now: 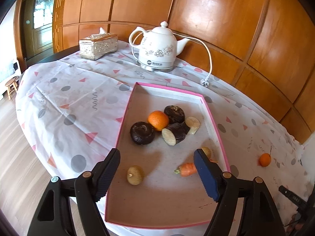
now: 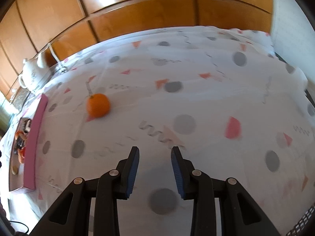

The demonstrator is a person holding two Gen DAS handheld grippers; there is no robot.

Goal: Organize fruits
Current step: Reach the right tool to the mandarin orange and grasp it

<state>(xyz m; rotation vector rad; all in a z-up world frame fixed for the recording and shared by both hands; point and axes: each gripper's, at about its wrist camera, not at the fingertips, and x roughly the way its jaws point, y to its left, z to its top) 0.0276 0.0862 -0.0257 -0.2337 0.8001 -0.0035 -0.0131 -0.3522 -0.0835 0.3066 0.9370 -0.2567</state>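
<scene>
A pink-rimmed tray [image 1: 126,114] lies on the table and holds an orange [image 1: 158,120], dark round pieces [image 1: 142,133], a cut dark vegetable [image 1: 174,134], a carrot [image 1: 187,169] and a small tan bulb [image 1: 135,175]. My left gripper [image 1: 157,155] is open and empty, hovering over the tray's near half. A second small orange [image 2: 98,105] with a stem sits on the cloth right of the tray; it also shows in the left wrist view [image 1: 265,159]. My right gripper [image 2: 155,151] is open and empty, above the cloth, nearer me and right of that orange. The tray edge [image 2: 35,137] shows at left.
A white teapot kettle [image 1: 157,49] with a cord and plug [image 1: 204,82] stands behind the tray. A silver tissue box [image 1: 98,46] is at the back left. A patterned cloth [image 1: 78,98] covers the round table. A wooden wall [image 1: 216,19] runs behind.
</scene>
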